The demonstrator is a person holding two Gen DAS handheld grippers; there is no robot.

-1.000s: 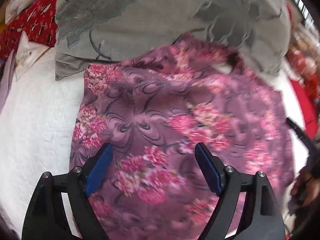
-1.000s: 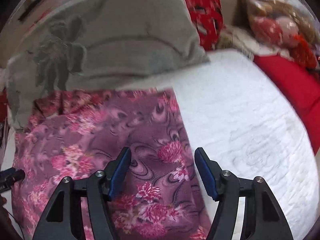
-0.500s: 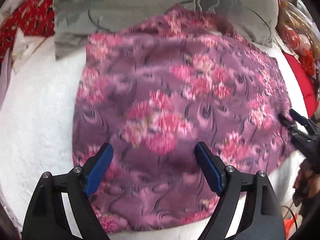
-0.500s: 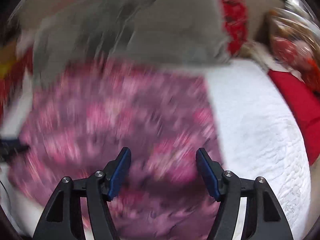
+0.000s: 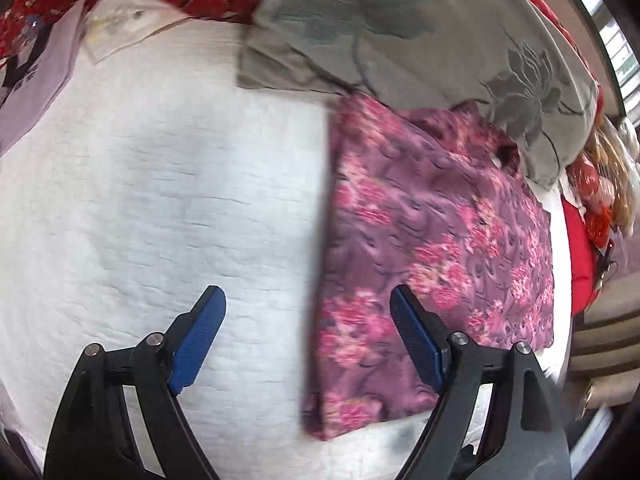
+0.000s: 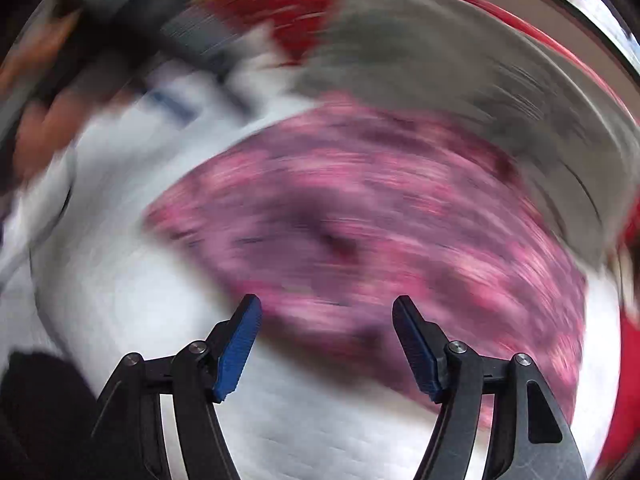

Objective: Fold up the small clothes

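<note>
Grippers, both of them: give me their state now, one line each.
Left gripper: open, holding nothing; purple floral garment lies partly beneath it.
Right gripper: open, holding nothing, above the same garment; view blurred.

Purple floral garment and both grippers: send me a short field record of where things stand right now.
garment: purple floral garment, lying flat on the white quilt, folded to a rough rectangle
far edge: tucked against the grey pillow
left gripper: open, empty, hanging over the garment's left edge
right gripper: open, empty, over the garment's near edge
right view: heavily motion-blurred, detail unreliable
clutter: papers at the quilt's far left
</note>
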